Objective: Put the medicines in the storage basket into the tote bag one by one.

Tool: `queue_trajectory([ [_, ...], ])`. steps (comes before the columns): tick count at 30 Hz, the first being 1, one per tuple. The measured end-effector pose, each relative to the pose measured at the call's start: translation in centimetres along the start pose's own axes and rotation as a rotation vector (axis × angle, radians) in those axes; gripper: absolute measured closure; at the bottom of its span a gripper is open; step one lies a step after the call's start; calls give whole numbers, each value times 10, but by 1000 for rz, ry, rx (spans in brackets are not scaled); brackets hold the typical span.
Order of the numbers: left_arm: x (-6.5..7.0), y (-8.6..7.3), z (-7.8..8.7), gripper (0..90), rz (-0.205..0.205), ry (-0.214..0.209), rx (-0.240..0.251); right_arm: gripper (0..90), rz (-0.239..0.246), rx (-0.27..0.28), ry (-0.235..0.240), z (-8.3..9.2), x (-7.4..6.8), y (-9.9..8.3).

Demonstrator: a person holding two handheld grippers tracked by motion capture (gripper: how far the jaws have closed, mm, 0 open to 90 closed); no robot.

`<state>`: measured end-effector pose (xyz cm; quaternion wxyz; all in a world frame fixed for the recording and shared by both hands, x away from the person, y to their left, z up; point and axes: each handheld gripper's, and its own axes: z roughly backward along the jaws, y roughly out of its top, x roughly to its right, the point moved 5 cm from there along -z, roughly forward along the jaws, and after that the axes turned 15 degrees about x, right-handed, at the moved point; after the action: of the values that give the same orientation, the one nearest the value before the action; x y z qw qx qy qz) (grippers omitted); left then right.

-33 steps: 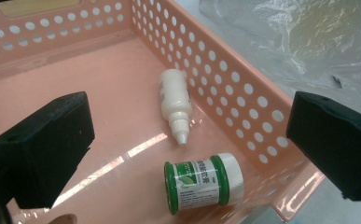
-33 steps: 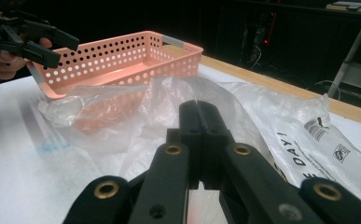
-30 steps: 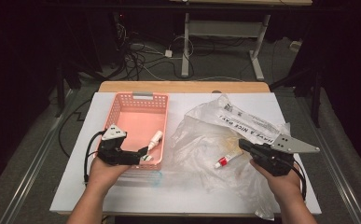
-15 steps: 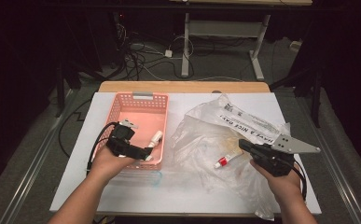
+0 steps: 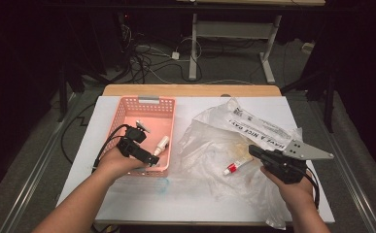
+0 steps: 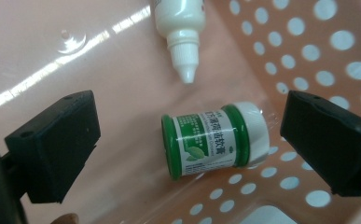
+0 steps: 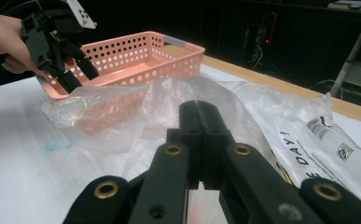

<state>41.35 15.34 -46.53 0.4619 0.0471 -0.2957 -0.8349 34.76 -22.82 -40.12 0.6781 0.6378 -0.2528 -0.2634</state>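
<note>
Left hand-held gripper [image 5: 151, 158] hangs over the near end of the pink basket [image 5: 127, 108], left of centre in the high view, its jaws spread wide with nothing between them. In the left gripper view those jaws frame a small jar [image 6: 215, 139] lying on its side in the lower right of the frame, against the basket's perforated wall: green bands, a white cap and a white label with green print and a leaf. Above it, at the top centre of that view, a white dropper bottle [image 6: 180, 28] lies on the basket floor with its nozzle pointing down toward the jar, apart from it.

At the lower right of the high view, the right hand-held gripper [image 5: 253, 151] rests over a crumpled clear plastic bag [image 5: 253, 121] spread on the white table [image 5: 200, 204]; in the right gripper view its jaws are pressed together, holding nothing. Inside or under the bag, just left of that gripper, lies a small white tube with a red cap [image 5: 236, 166].
</note>
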Motion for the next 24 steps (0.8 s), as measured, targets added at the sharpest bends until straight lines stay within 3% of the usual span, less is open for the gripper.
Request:
queue_trajectory([
  [10, 5, 3, -13, 109, -10, 10, -143, 900, 0, 0, -3, 1, 0, 0],
  [19, 2, 1, -16, 159, 45, 0, -226, 900, 2, 6, -5, 2, 1, 1],
  [24, 0, 0, -18, 214, 88, -33, -266, 900, 2, 7, -6, 2, 1, 2],
])
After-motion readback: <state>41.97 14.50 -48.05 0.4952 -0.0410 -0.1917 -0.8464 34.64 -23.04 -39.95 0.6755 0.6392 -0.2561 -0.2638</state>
